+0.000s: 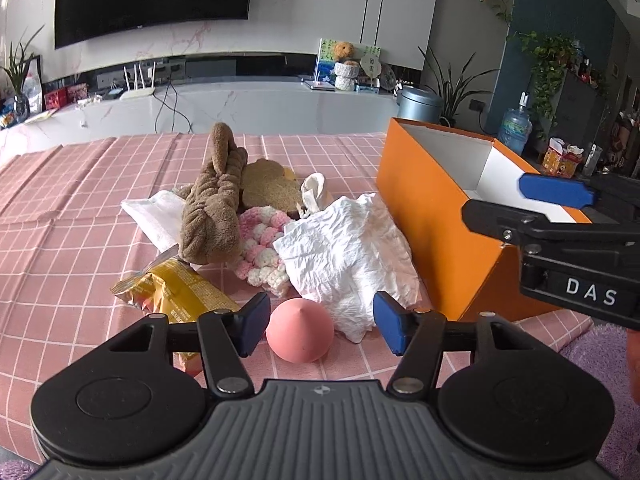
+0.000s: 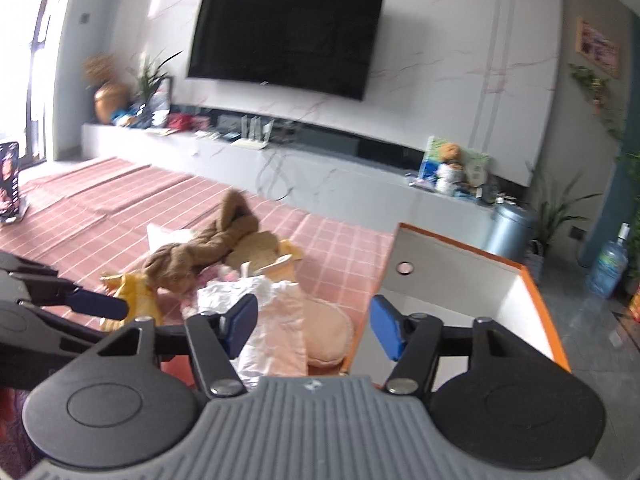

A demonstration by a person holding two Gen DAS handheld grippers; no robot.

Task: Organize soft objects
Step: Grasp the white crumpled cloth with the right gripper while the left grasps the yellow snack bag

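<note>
A pile of soft things lies on the pink checked cloth (image 1: pixel 60 240): a brown plush towel (image 1: pixel 212 208), a pink-and-white knitted piece (image 1: pixel 262 248), a crumpled white tissue (image 1: pixel 348 248), a tan sponge (image 1: pixel 270 186), a yellow snack packet (image 1: pixel 180 292) and a pink cone-shaped sponge (image 1: pixel 300 330). My left gripper (image 1: pixel 320 326) is open and empty, its jaws on either side of the pink sponge, just short of it. An open orange box (image 1: pixel 436 220) stands to the right. My right gripper (image 2: pixel 314 326) is open and empty above the box's near left edge (image 2: pixel 540 300); it also shows in the left wrist view (image 1: pixel 520 200).
A white TV bench (image 1: pixel 240 108) with a router, a teddy bear and a grey bin runs behind the table. A TV (image 2: pixel 288 36) hangs on the wall. Potted plants and a water bottle (image 1: pixel 514 126) stand at the right. A purple rug (image 1: pixel 608 360) lies below the table's near edge.
</note>
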